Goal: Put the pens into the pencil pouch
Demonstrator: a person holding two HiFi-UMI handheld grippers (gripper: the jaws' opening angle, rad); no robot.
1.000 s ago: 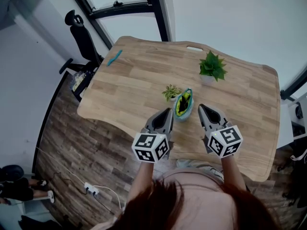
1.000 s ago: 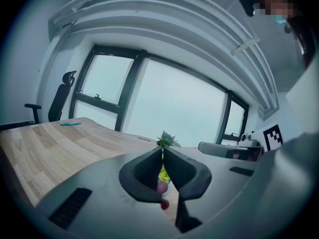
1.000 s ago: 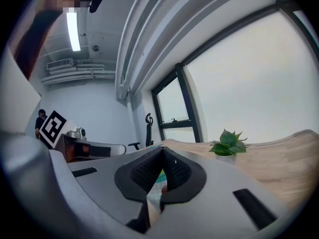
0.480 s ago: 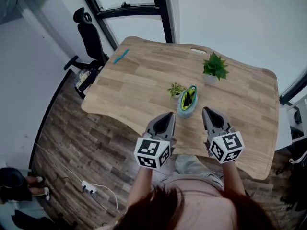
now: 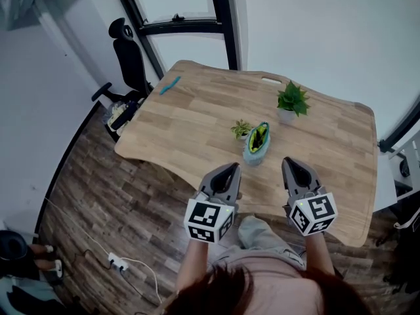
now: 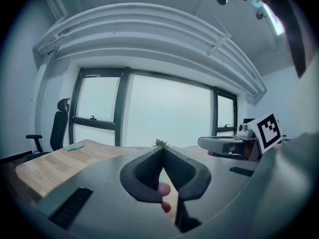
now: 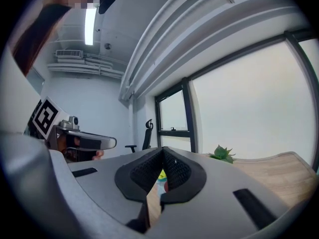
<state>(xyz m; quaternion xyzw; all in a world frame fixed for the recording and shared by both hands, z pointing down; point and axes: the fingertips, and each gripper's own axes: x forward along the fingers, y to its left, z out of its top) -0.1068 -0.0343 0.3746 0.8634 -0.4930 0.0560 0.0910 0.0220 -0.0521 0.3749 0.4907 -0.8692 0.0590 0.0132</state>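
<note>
The teal pencil pouch (image 5: 255, 144) lies open in the middle of the wooden table (image 5: 197, 123), with yellow and green pens showing inside it. One teal pen (image 5: 169, 84) lies alone near the table's far left corner; it also shows in the left gripper view (image 6: 77, 147). My left gripper (image 5: 232, 168) and right gripper (image 5: 287, 161) hover side by side over the table's near edge, short of the pouch. Both are shut with nothing between their tips (image 6: 162, 150) (image 7: 162, 150). A sliver of the pouch (image 7: 160, 175) shows below the right gripper's jaws.
A small potted plant (image 5: 240, 128) stands right beside the pouch on its left, and a larger one (image 5: 291, 99) sits further back. A black office chair (image 5: 131, 58) stands by the table's left corner. A power strip (image 5: 115, 263) lies on the floor.
Both grippers have drawn back from the pouch toward the near edge of the table and risen. They stayed shut. The pouch and pens have not moved.
</note>
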